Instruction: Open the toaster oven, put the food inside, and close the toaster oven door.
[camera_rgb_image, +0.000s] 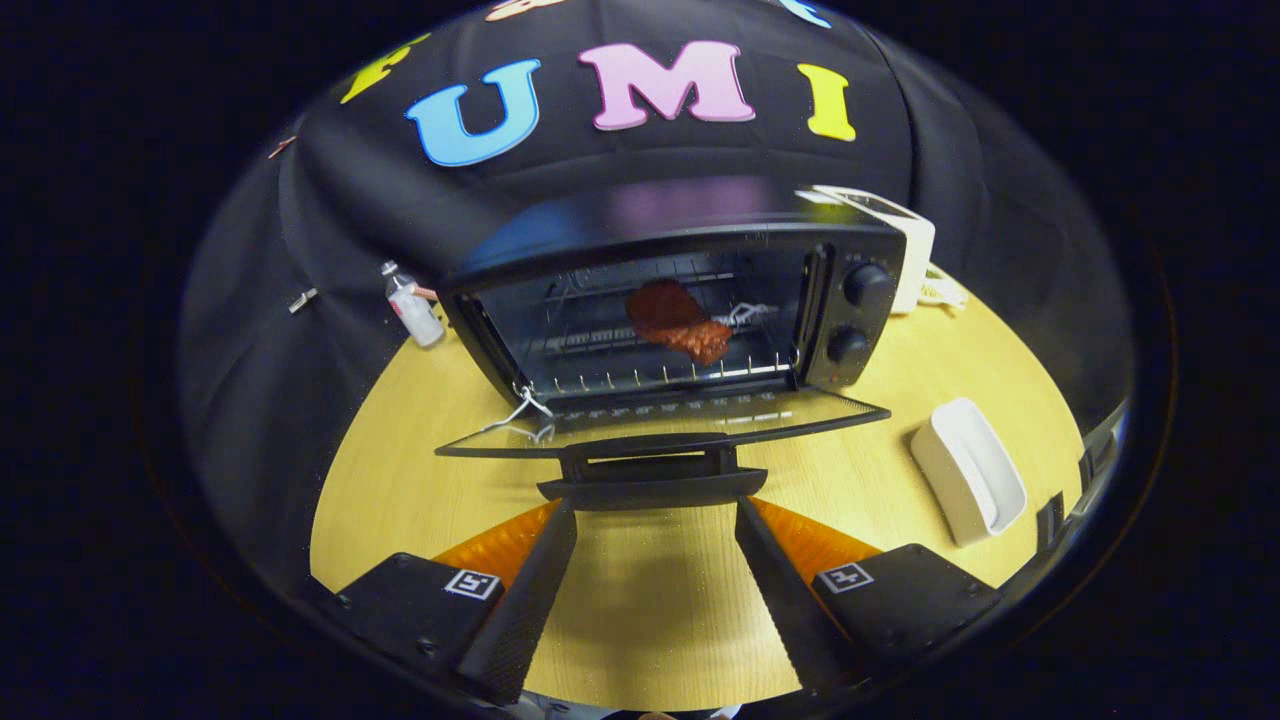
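Closing step is what's left, by our read: food (678, 320) already sits on the wire rack (640, 378) inside the toaster oven (700, 230), beyond our fingertips and roughly centred on the rack.

Tongs (655, 510) are spread wide and hold nothing. Fingertips sit just under or at the door handle (652, 487), one toward each end of it; we can't tell whether they touch it.

Door (660, 420) lies folded down nearly flat, hinged at the oven's lower front edge, handle pointing toward us. That's why we're lined up low and centred: lifting the handle from beneath should swing the door up. Judgement only.

Fingers straddling the handle's width probably gives an even push, so the door shouldn't twist.

White dish (968, 470) rests on the table (640, 590) off to the right of the right finger, empty; presumably where the food came from. Small bottle (412, 310) stands beyond the left finger, beside the oven's left wall. White appliance (905, 235) behind the oven's right side.

Risk: handle slipping off the tips mid-swing, door drops back.
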